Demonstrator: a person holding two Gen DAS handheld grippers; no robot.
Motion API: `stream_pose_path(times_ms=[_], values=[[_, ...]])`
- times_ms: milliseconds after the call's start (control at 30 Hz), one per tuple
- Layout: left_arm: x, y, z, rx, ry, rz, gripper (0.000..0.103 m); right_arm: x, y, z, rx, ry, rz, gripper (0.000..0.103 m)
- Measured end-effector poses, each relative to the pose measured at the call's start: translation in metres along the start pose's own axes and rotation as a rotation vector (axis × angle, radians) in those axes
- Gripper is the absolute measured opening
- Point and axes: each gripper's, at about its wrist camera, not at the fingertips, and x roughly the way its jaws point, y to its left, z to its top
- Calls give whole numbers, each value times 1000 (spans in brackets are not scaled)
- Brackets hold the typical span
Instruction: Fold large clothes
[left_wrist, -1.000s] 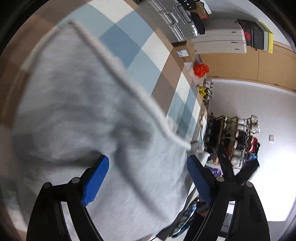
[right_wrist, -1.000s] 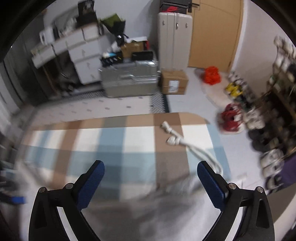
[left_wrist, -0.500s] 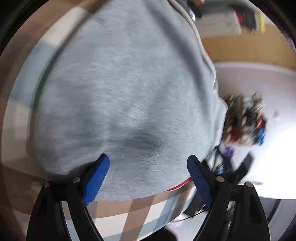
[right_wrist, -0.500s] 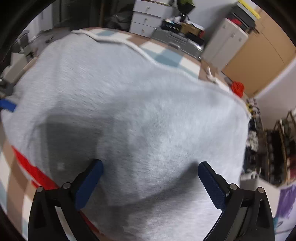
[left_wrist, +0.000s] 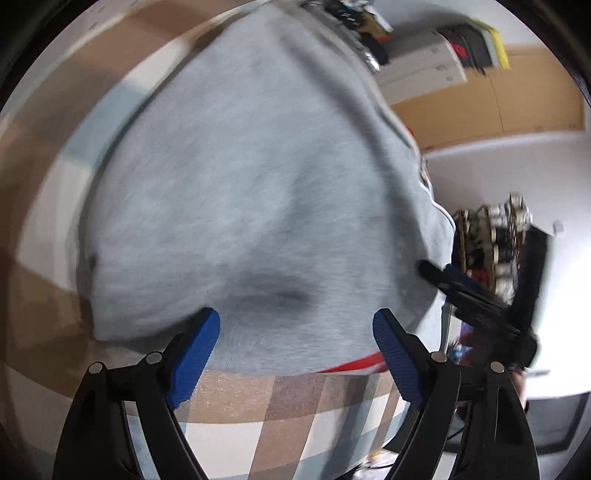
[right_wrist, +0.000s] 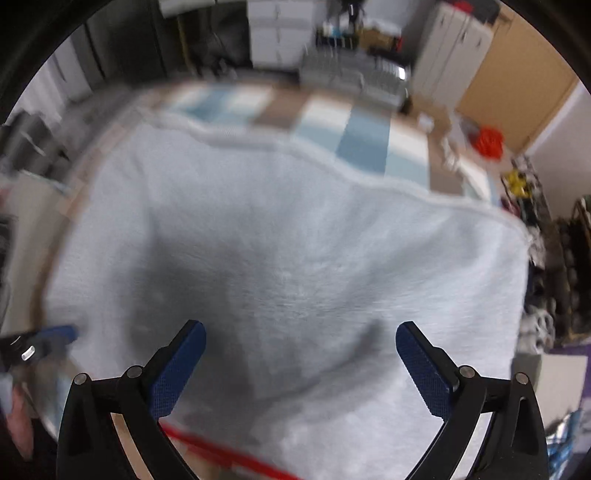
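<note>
A large pale grey fleece garment (left_wrist: 258, 192) lies spread flat over a surface covered by a brown, white and light-blue checked cloth (left_wrist: 258, 424). It fills the middle of both wrist views, and both are motion-blurred. Its far hem shows as a pale ribbed band (right_wrist: 332, 162) in the right wrist view, with checked cloth beyond it. A thin red strip (left_wrist: 354, 363) peeks out from under the garment's near edge.

The left gripper (left_wrist: 297, 354) hangs over that near edge, its blue-padded jaws wide and holding nothing. The right gripper (right_wrist: 301, 363) sits over the garment's near part — jaws likewise wide, nothing between them.

No brand, label or writing is legible anywhere.
</note>
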Motion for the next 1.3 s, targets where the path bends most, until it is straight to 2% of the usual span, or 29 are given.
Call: stream_pose_path(times_ms=[67, 167, 200, 267, 333, 433, 500, 567, 633, 700, 733, 800, 933, 967, 1033, 1100, 1167, 1233, 1300], values=[[-5, 1, 1, 15, -20, -27, 81, 24, 13, 1, -20, 41, -62, 103], [-3, 4, 7, 25, -13, -56, 81, 30, 28, 8, -67, -19, -139, 103], [-3, 6, 9, 28, -11, -71, 81, 33, 28, 10, -50, -28, -139, 103], [-2, 7, 12, 26, -7, -88, 81, 33, 22, 13, -5, -20, -102, 103], [-7, 14, 15, 40, 3, -93, 81, 23, 10, 18, 23, -15, -30, 103], [-15, 27, 19, 53, 4, -97, 81, -9, -23, 14, 142, -140, 91, 103], [-20, 24, 16, 65, 2, -80, 81, -24, -45, 2, 211, -155, 157, 103], [-29, 22, 14, 62, -29, -68, 81, -29, -59, -10, 244, -145, 188, 103], [-36, 4, 9, 108, -78, -63, 81, -22, -71, -27, 252, -126, 205, 103], [-44, -25, 4, 217, -156, -45, 81, 0, -75, -43, 252, -59, 165, 103], [-44, -40, 1, 278, -189, -20, 82, 16, -77, -53, 245, -18, 106, 103], [-38, -61, -1, 355, -227, 59, 82, 24, -78, -67, 234, -43, 88, 103], [-5, -81, -3, 440, -211, 199, 82, 3, -65, -62, 186, -57, 4, 103], [-5, -74, -4, 452, -212, 220, 82, -8, -60, -62, 167, -81, -5, 103], [6, -74, -12, 504, -239, 286, 82, -37, -52, -64, 148, -174, 22, 103], [10, -72, -18, 565, -280, 370, 82, -49, -43, -72, 122, -206, 57, 103], [12, -75, -25, 619, -286, 423, 82, -42, -29, -77, 79, -181, 33, 103], [18, -75, -29, 678, -286, 469, 82, -18, -17, -83, 43, -112, -1, 103], [21, -73, -27, 715, -291, 528, 82, 0, -19, -87, 73, -94, 32, 103]])
